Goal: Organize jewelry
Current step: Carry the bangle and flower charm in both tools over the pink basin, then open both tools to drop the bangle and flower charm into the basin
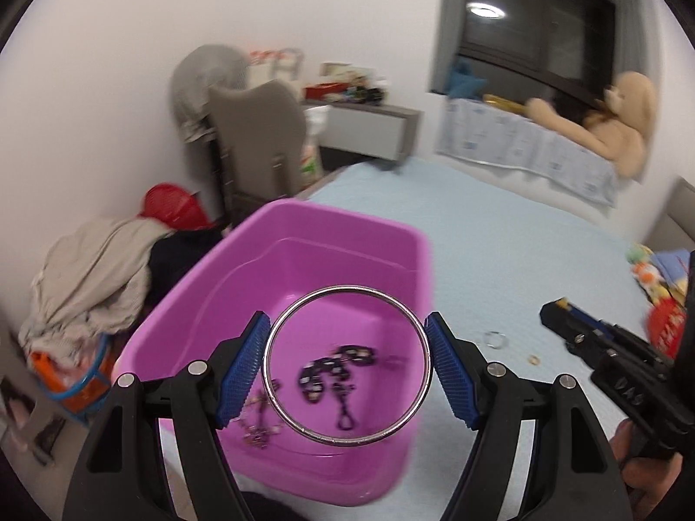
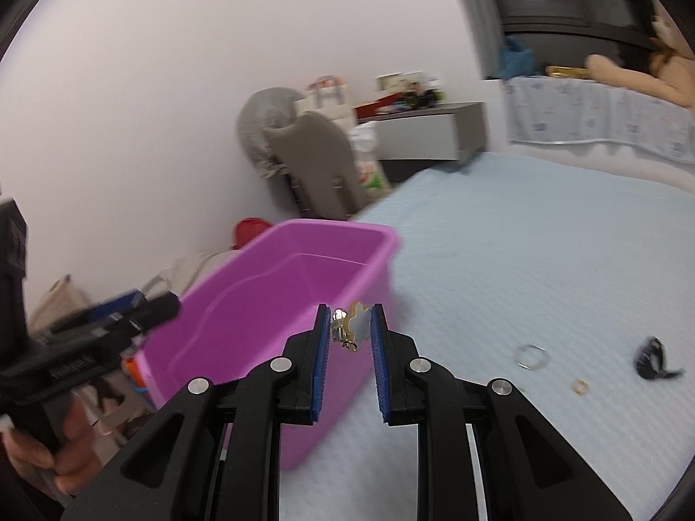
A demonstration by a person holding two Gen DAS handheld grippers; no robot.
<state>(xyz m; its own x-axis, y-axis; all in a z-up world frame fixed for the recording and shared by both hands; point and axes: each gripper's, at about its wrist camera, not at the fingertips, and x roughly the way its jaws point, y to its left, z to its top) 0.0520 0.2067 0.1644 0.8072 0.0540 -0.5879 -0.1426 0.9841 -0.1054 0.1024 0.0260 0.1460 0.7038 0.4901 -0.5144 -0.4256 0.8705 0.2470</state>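
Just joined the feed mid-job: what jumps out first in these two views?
The bright pink tub on the pale blue bed, with dark chains already lying inside. The left gripper holds a big silver bangle over it, while the right gripper pinches a small gold flower charm beside the tub.

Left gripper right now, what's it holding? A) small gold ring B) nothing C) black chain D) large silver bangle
D: the left gripper has its blue pads pressed on either side of the large silver bangle, held above the pink tub; the black chain lies inside the tub.
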